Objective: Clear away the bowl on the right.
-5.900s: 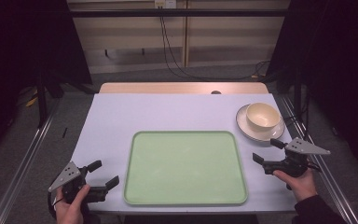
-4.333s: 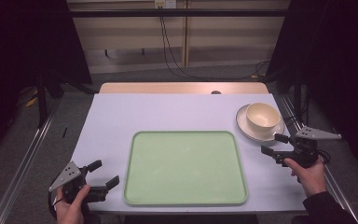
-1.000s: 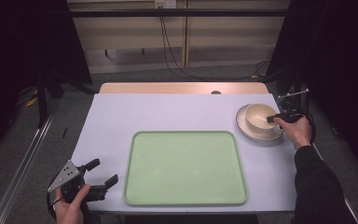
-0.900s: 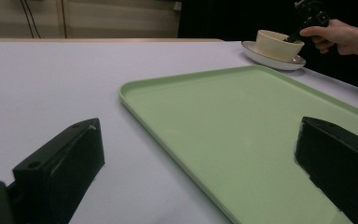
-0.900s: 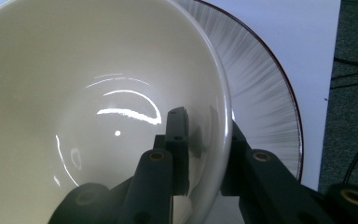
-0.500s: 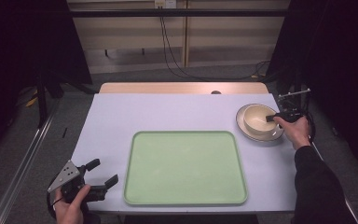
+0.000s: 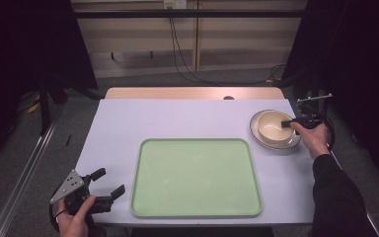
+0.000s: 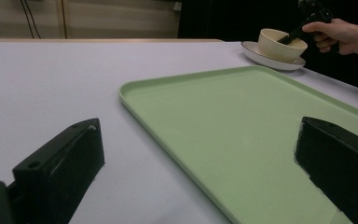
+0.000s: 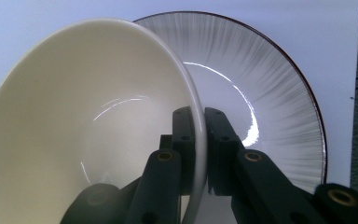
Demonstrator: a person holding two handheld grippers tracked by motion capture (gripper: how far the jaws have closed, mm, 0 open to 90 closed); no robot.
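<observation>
The table (image 7: 177,118) is covered in a pale lilac-grey sheet, with a strip of bare wood showing along its far edge, and it stands on grey carpet in a dim room. Behind it runs a low light-coloured wall panel with black cables (image 7: 177,54) hanging down to the floor; dark curtains close in on both sides, and a metal rail (image 7: 24,173) lies along the floor to the left. A big mint-green tray (image 7: 197,177) sits in the middle of the near half, bare. Over at the far right corner a cream bowl (image 7: 275,127) rests on a grey-streaked plate with a dark rim (image 7: 256,132). The right gripper (image 7: 290,123) reaches in from the right edge, one jaw inside the bowl and one outside, pinching the near wall of its rim; from the right gripper view the two black jaws are clamped tight either side of the thin rim, and the bowl looks tipped against the plate. The left gripper (image 7: 107,182) hangs at the near left corner just beside the tray, jaws spread wide with nothing between them, held in a hand (image 7: 74,219).
</observation>
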